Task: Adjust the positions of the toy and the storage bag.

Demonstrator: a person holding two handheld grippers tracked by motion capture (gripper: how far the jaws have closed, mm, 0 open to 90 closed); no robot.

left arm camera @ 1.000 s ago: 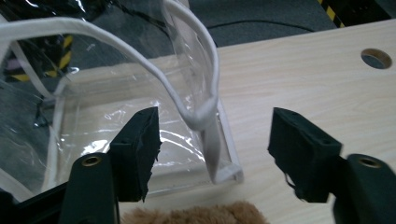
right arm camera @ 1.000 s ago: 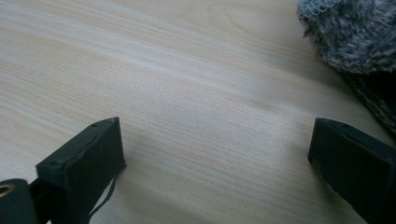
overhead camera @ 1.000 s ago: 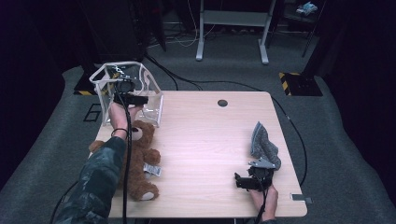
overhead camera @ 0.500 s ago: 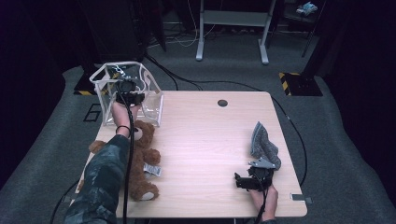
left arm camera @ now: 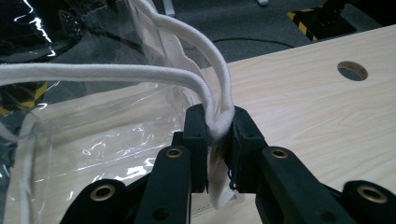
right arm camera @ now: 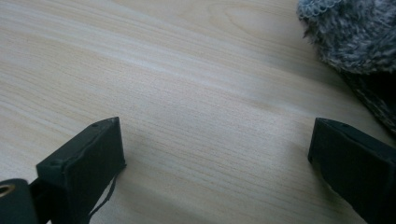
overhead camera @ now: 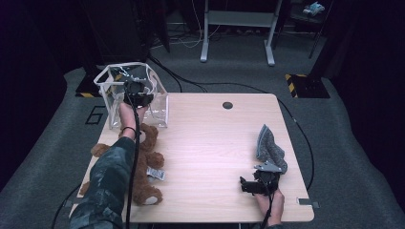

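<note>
Clear bag (overhead camera: 138, 102) at the surface's (overhead camera: 210, 138) far left corner, its white handle (left arm camera: 212, 109) pinched.

The left tongs (left arm camera: 215, 140) are clamped on that cord handle. The right tongs (right arm camera: 217, 158) rest apart near the front right edge, just beside a grey sock (overhead camera: 268, 148). A brown teddy bear (overhead camera: 143, 167) lies before the bag.

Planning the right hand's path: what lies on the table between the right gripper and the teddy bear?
Bare wood. In the high view nothing sits on the table between the right gripper and the teddy bear.
</note>
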